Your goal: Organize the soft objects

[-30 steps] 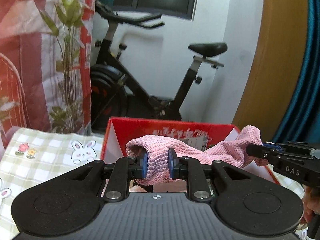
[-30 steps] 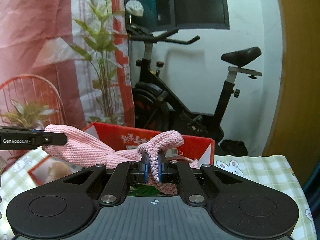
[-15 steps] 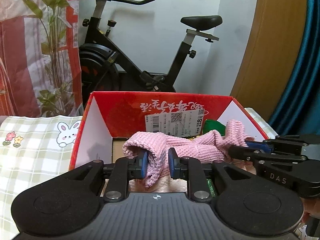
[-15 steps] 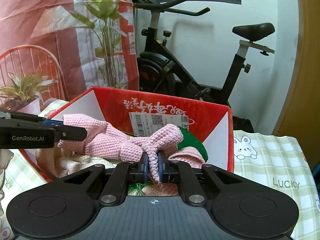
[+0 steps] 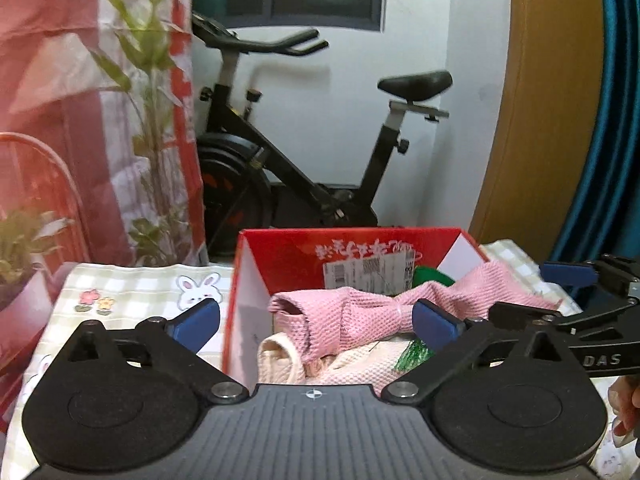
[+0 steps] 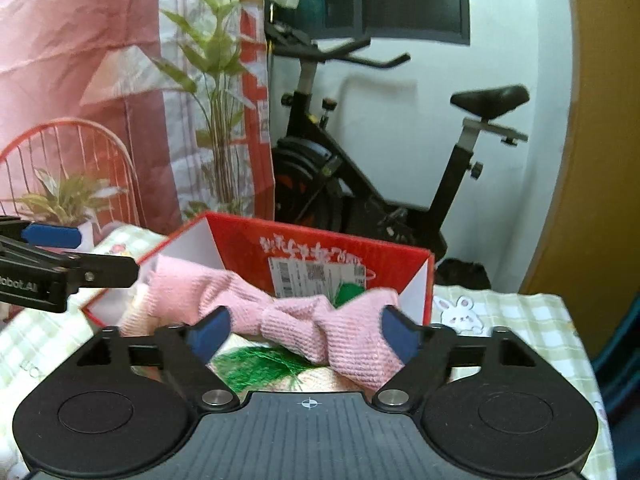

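A pink knit cloth (image 5: pixel 352 312) lies stretched across the top of the open red box (image 5: pixel 360 238), on a cream cloth (image 5: pixel 288 360) and something green (image 5: pixel 414 354). My left gripper (image 5: pixel 316 322) stands just in front of the box, its jaws opening wide; the cloth lies beyond the blue pads (image 5: pixel 196 320), untouched. In the right wrist view the same pink cloth (image 6: pixel 288 316) spans the gap of my right gripper (image 6: pixel 304 334), whose jaws are also opening without pressing it. Each gripper shows in the other's view: the right gripper (image 5: pixel 548 292), the left gripper (image 6: pixel 92 254).
The box (image 6: pixel 320 240) stands on a checked tablecloth with rabbits (image 5: pixel 140 288). Behind it are an exercise bike (image 5: pixel 320 184), leafy plants (image 6: pixel 212 80) and a red wire frame (image 6: pixel 72 136). A wooden panel (image 5: pixel 540 120) stands at the right, and a person's hand (image 5: pixel 624 412) at the lower right.
Both grippers were shut on the pink cloth and lowered it into the box. Now both have opened wide and drawn back and up, leaving the cloth lying in the box.
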Tool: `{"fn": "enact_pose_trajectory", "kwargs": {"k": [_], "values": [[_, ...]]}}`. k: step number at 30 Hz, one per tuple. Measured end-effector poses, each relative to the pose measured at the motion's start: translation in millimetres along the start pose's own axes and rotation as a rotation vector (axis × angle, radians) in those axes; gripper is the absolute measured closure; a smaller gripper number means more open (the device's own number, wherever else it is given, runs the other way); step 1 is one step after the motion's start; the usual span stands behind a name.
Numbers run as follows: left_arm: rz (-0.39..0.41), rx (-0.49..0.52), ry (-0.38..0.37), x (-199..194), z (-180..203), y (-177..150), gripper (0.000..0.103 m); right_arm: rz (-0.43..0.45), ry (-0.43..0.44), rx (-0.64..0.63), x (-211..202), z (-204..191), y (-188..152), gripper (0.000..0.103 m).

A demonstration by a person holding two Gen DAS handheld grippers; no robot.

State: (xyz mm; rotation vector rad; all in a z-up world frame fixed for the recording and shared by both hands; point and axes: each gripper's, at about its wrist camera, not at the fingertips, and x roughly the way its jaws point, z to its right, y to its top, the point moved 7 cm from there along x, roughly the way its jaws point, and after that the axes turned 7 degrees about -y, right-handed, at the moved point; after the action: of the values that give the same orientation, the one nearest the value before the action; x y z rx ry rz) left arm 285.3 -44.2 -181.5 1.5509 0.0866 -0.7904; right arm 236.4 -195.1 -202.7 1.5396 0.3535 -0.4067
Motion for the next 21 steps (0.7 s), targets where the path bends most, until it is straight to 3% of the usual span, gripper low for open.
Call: {"fn": "enact_pose_trajectory", "kwargs": {"k": [2,11,17,21], "values": [[0.018,-0.004,0.017,-18,-1,4,0.000,0.040,-0.005,0.002,-20,-3,7,0.000],[0.109,-0.011,0.062,-105,9,20,0.000,0.180,-0.010,0.033,-117,-12,39,0.000],[0.111,0.001,0.160,-150,18,28,0.000,0.226,-0.101,0.073,-172,-6,50,0.000],[0.155,-0.009,0.124,-185,21,36,0.000,0.229,-0.143,0.108,-207,-3,56,0.000]]}}
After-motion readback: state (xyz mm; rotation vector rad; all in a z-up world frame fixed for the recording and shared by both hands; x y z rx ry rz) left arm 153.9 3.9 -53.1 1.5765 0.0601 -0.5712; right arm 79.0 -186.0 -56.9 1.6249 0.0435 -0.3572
